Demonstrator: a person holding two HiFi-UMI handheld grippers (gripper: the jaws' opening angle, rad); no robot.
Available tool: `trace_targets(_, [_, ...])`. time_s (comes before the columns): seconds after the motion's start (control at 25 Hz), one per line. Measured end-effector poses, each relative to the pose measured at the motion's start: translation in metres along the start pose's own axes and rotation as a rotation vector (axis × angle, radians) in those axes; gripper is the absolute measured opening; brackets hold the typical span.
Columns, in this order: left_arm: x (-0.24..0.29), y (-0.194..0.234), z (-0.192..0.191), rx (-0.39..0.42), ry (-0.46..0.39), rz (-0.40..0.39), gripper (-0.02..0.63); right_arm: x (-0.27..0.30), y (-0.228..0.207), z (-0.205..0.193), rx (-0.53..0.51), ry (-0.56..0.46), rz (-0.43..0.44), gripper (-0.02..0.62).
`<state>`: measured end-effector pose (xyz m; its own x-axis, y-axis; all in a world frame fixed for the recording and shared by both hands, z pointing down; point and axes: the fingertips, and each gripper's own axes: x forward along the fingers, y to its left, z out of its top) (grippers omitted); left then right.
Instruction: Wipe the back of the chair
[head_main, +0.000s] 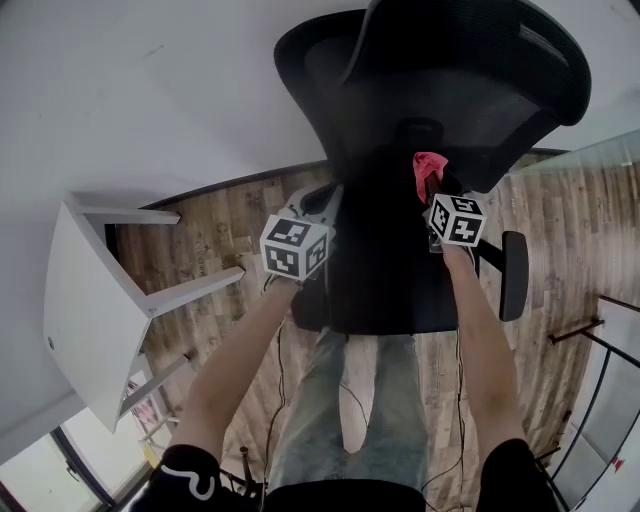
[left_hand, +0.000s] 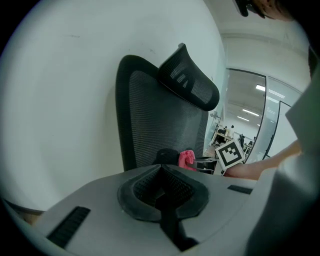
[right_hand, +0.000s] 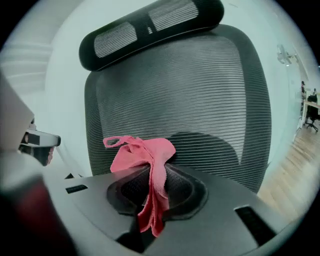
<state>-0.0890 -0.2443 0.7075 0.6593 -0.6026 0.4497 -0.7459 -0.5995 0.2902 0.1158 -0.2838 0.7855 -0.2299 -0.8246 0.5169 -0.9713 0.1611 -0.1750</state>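
Pink cloth (right_hand: 142, 155) pinched in right tool (right_hand: 152, 187) near chair back (right_hand: 200, 95); left tool (left_hand: 161, 189) closed.

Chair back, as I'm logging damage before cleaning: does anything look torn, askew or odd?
Nothing stands out. The mesh back shows no tear or sag, and the headrest sits in place above it. The right claw is shut on the bunched pink cloth; the left claw is shut, empty.

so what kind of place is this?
Probably an open-plan office: a black mesh chair with a headrest, wood-look floor, and a glass partition with desks and ceiling lights beyond.
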Motion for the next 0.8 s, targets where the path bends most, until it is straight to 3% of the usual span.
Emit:
trace_targets(0.64, [0.076, -0.093, 0.017, 0.068, 0.044, -0.072, 0.021, -0.067, -0.178, -0.009, 0.111, -0.004, -0.223, 0.083])
trace_targets(0.8, [0.079, -0.109, 0.02, 0.091, 0.05, -0.066, 0.021, -0.088, -0.19, -0.007, 0.145, -0.018, -0.232, 0.083])
